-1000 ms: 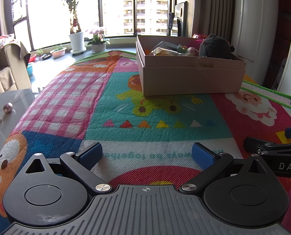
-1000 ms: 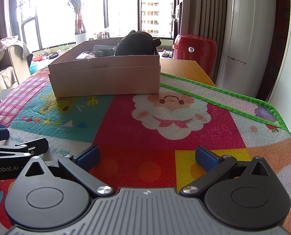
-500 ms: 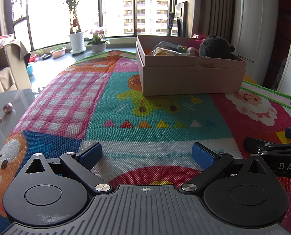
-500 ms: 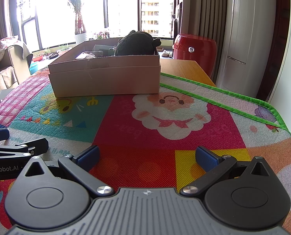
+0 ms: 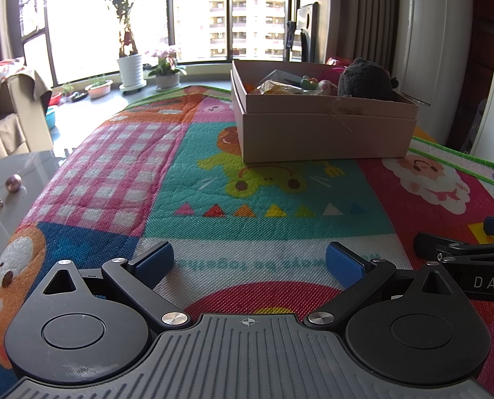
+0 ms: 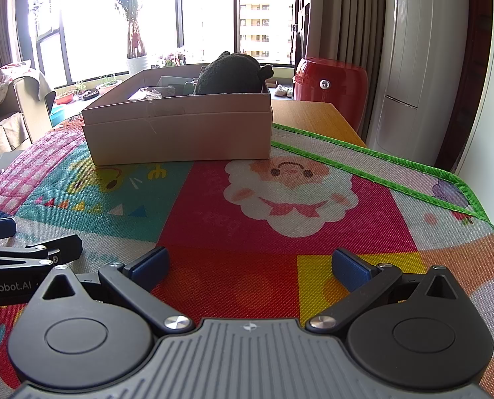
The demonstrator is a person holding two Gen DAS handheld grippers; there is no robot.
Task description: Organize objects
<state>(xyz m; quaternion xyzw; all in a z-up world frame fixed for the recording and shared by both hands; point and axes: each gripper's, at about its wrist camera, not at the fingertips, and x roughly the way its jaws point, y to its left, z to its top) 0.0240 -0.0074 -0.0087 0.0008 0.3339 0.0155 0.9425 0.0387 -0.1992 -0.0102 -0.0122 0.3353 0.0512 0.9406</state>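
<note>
A cardboard box [image 5: 323, 133] stands on the colourful play mat [image 5: 263, 206], ahead of both grippers; it also shows in the right wrist view [image 6: 180, 136]. A dark plush toy [image 5: 364, 78] sits in its right end, seen too in the right wrist view [image 6: 232, 73]. Several small toys and a crinkly packet [image 5: 280, 87] lie inside. My left gripper [image 5: 248, 261] is open and empty, low over the mat. My right gripper [image 6: 250, 266] is open and empty beside it. Each gripper sees the other at its frame edge.
A grey side table with a small ball [image 5: 13, 183] is at the left. A red stool [image 6: 330, 83] and bare wooden tabletop [image 6: 313, 116] lie beyond the mat's green edge. Potted plants [image 5: 130, 69] stand by the window. A white appliance [image 6: 409, 66] stands at the right.
</note>
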